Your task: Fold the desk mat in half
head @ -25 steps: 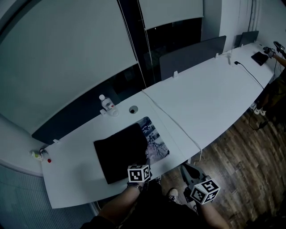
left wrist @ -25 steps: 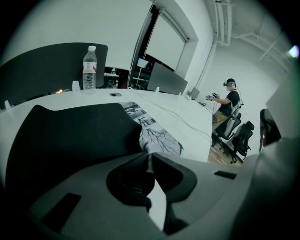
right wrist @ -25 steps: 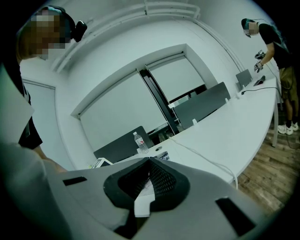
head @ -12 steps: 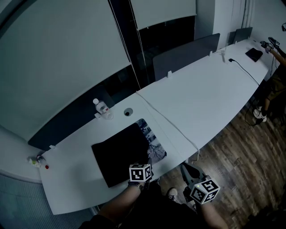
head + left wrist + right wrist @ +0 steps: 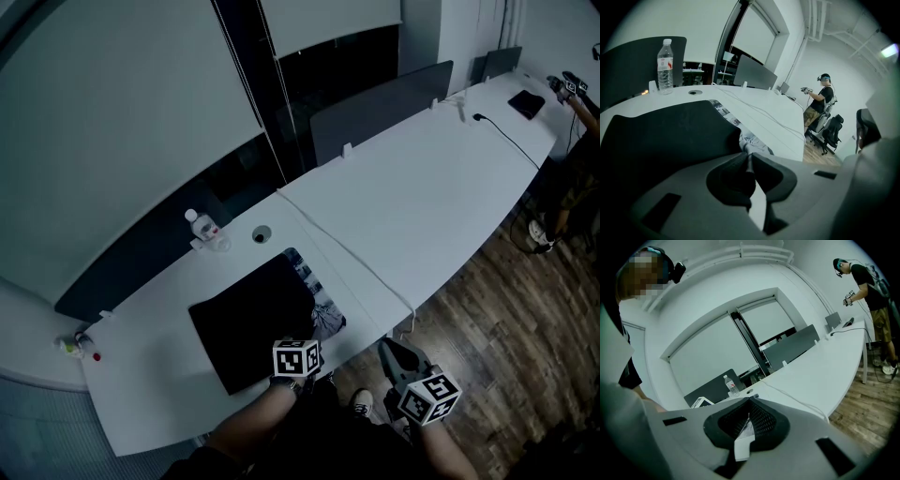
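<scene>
The desk mat lies near the front edge of the white desk, partly folded. Its black underside covers most of it and a strip of printed face shows at the right. My left gripper sits at the flap's near right corner, its tips hidden under the marker cube. In the left gripper view the jaws are closed, seemingly on the mat's thin edge, with the black flap to the left. My right gripper hangs off the desk over the floor, shut and empty.
A water bottle and a cable hole lie behind the mat. A cable runs across the desk to its front edge. Another person stands at the far right end, with office chairs nearby. Small items sit at the left end.
The head view has tilted, so the desk sits higher and more to the left. My left gripper has shifted slightly at the mat's near corner. The right gripper has stayed put.
</scene>
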